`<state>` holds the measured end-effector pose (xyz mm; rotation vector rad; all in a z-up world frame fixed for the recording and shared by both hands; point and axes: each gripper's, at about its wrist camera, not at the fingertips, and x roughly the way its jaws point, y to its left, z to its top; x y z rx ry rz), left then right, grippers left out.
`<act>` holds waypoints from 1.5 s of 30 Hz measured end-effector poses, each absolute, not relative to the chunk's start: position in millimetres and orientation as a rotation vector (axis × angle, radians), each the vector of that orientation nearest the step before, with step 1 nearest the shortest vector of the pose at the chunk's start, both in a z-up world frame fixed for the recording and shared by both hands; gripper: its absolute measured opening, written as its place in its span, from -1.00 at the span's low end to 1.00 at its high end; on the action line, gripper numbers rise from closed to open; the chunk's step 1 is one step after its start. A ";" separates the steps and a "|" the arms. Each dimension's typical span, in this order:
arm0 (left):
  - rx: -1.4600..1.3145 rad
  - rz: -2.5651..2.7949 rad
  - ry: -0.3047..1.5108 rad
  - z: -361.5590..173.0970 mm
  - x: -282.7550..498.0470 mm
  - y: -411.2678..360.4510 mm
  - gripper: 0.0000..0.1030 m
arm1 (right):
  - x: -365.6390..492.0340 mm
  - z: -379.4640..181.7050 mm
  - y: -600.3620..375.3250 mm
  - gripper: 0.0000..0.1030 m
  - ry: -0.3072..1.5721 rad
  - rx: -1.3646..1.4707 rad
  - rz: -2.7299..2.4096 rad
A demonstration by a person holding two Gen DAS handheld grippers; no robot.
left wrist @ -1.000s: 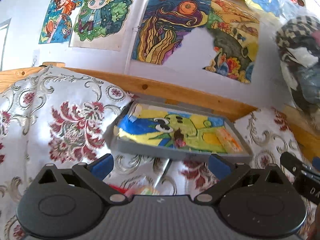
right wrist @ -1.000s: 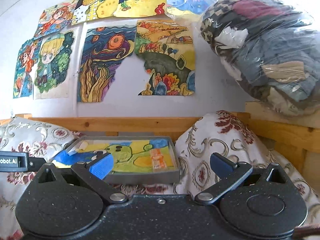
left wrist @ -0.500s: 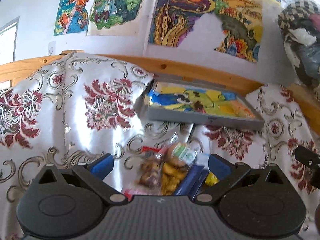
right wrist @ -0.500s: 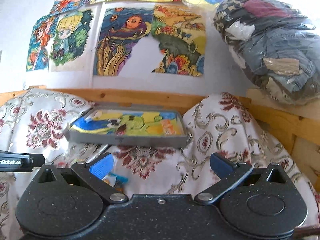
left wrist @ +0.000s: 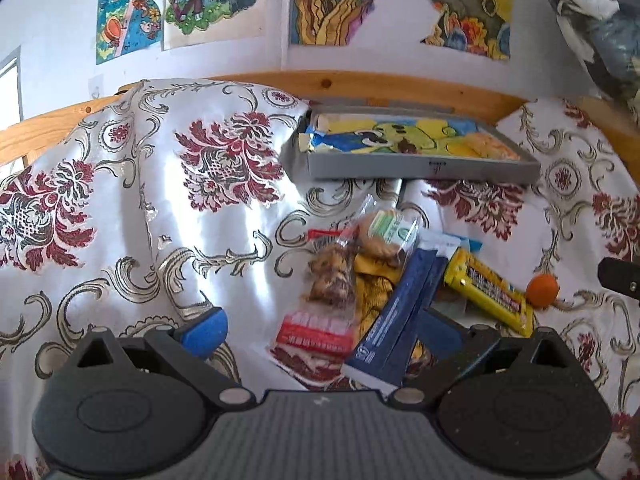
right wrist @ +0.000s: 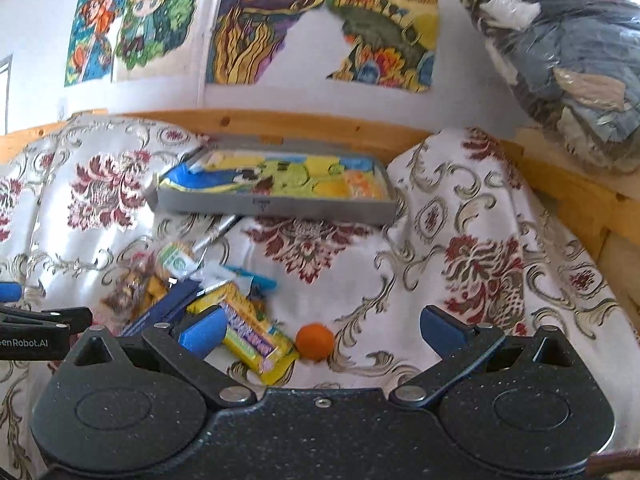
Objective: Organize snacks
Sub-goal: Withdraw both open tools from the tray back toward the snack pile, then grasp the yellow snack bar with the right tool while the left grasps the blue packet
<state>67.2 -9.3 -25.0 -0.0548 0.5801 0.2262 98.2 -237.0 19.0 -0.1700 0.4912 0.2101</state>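
A heap of snacks lies on the floral cloth: a red packet [left wrist: 316, 336], a clear bag of brown bits [left wrist: 332, 276], a clear cookie bag [left wrist: 384, 232], a dark blue bar [left wrist: 400, 320] and a yellow bar [left wrist: 488, 292] [right wrist: 252, 332]. A small orange ball [left wrist: 542, 290] [right wrist: 315, 341] rests just right of the yellow bar. Behind the heap sits a grey tray [left wrist: 416, 168] [right wrist: 276, 206] lined with a colourful drawing. My left gripper [left wrist: 324, 330] hangs open above the red packet. My right gripper [right wrist: 324, 328] is open over the orange ball.
The cloth [left wrist: 160, 208] covers raised cushions on both sides, with a wooden rail [left wrist: 380, 88] behind. Drawings hang on the white wall [right wrist: 304, 64]. A plastic-wrapped bundle of clothes [right wrist: 560, 48] sits at the upper right.
Both grippers have tilted downward, so the snack heap and orange ball have come into view below the tray. Both stay open.
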 end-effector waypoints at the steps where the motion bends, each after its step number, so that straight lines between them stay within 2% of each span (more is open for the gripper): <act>1: -0.050 0.225 0.584 -26.2 66.9 -9.5 0.99 | 99.4 17.2 -235.4 0.99 0.503 -0.179 0.214; 29: -0.035 0.260 0.677 -36.6 79.9 0.6 0.99 | 129.8 -8.3 -221.3 0.99 0.721 -0.216 0.301; 45: 0.014 0.148 0.666 -31.5 103.5 0.3 0.99 | 168.9 -11.4 -211.5 0.99 0.623 -0.410 0.567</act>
